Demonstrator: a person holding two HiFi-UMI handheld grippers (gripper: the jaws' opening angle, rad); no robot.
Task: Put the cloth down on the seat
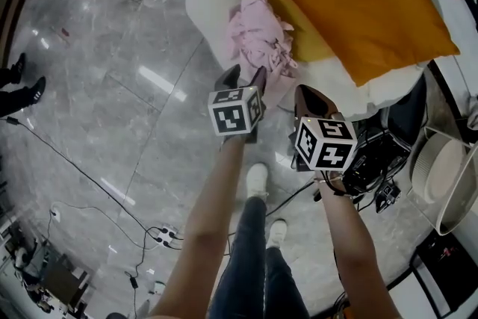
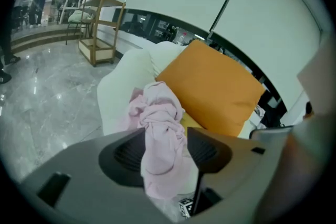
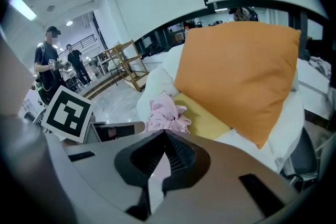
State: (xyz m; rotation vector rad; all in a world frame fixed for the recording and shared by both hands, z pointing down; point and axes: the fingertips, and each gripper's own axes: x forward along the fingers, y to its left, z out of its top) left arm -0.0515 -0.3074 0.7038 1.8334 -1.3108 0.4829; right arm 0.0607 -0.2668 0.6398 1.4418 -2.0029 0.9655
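A crumpled pink cloth lies heaped on the front edge of the white seat, beside a yellow cushion. One tail of the cloth hangs down between the jaws of my left gripper. Those jaws stand wide on either side of it, and the pads do not squeeze the fabric. My right gripper is just right of the cloth's lower flap. Its jaws meet at the tips, and a pale pink strip shows in the slit between them.
A large orange pillow leans on the seat behind the cloth. Cables and a power strip lie on the grey marble floor. Dark equipment and a white basket stand to the right. A person stands far off.
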